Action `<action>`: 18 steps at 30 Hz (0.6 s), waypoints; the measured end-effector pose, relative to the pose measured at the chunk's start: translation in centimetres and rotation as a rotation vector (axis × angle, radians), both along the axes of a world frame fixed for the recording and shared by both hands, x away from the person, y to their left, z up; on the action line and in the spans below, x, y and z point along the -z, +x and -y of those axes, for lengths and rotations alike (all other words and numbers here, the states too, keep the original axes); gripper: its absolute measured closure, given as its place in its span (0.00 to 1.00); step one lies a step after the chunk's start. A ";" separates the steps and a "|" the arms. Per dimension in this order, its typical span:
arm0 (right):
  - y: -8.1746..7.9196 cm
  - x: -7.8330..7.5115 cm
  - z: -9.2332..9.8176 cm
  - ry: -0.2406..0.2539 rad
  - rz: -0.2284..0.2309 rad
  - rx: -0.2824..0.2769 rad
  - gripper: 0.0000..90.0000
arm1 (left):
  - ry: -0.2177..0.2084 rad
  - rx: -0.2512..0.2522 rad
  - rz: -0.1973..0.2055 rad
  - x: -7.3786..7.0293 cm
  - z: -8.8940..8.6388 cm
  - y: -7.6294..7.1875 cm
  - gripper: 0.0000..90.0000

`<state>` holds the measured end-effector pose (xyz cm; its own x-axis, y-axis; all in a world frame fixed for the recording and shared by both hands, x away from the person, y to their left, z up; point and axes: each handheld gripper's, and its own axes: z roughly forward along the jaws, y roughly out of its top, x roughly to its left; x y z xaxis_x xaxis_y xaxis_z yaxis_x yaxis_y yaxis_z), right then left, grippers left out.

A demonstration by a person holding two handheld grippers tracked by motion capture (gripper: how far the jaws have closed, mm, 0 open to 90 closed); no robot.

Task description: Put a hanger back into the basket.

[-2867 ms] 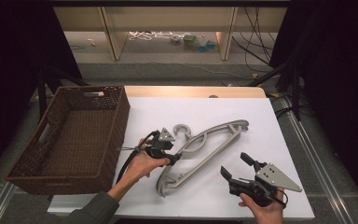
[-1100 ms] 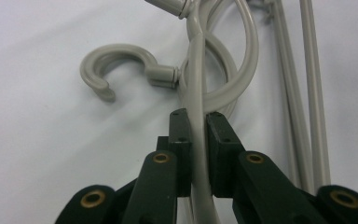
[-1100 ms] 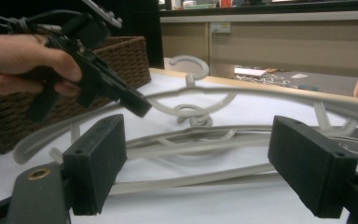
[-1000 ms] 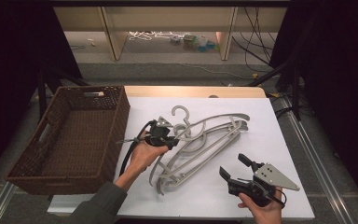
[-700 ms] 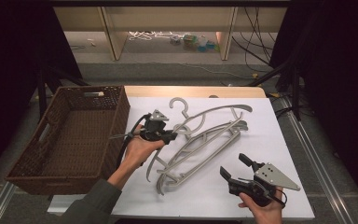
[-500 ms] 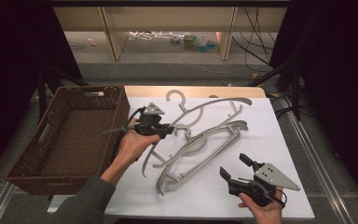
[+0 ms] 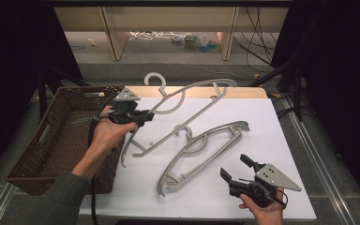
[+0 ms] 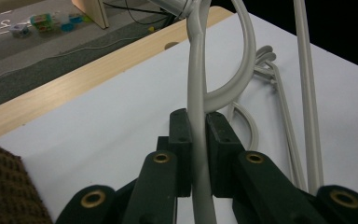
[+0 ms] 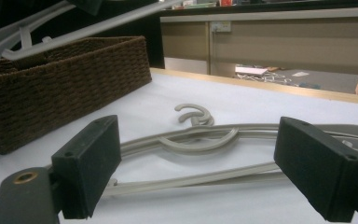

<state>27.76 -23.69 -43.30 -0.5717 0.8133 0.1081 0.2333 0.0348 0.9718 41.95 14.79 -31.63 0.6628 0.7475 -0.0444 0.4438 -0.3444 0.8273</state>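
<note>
Two hangers in play. My left gripper [image 7: 143,117] clamps one hanger [image 7: 187,101], held in the air beside the basket [image 7: 56,140], which looks empty. Second hanger [image 7: 201,150] lies on the table [image 7: 281,140]; right gripper [image 7: 236,169] waits near it, jaws wide. I judge nothing binned yet.

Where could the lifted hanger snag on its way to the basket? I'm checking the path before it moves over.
Nothing visible blocks it. The left gripper holds the lifted hanger clear of the second hanger on the table, right beside the open wicker basket. Only the basket's near rim must be cleared.
</note>
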 end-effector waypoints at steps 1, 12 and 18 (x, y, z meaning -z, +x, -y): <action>0.0 0.0 0.0 0.000 0.000 0.000 0.17 | 0.000 0.000 0.000 0.0 0.0 0.0 0.91; 0.0 0.0 0.0 -0.015 -0.004 0.007 0.17 | 0.069 -0.107 0.049 -1.9 -6.6 -0.2 0.91; 0.0 0.0 0.0 -0.016 -0.007 0.008 0.17 | 0.089 -0.166 0.047 -2.0 -10.4 -0.7 0.91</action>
<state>27.77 -23.67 -43.27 -0.5642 0.8197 0.0992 0.2403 0.0481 0.9695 41.30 25.16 -29.67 0.5302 0.8461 0.0552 0.4617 -0.3427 0.8181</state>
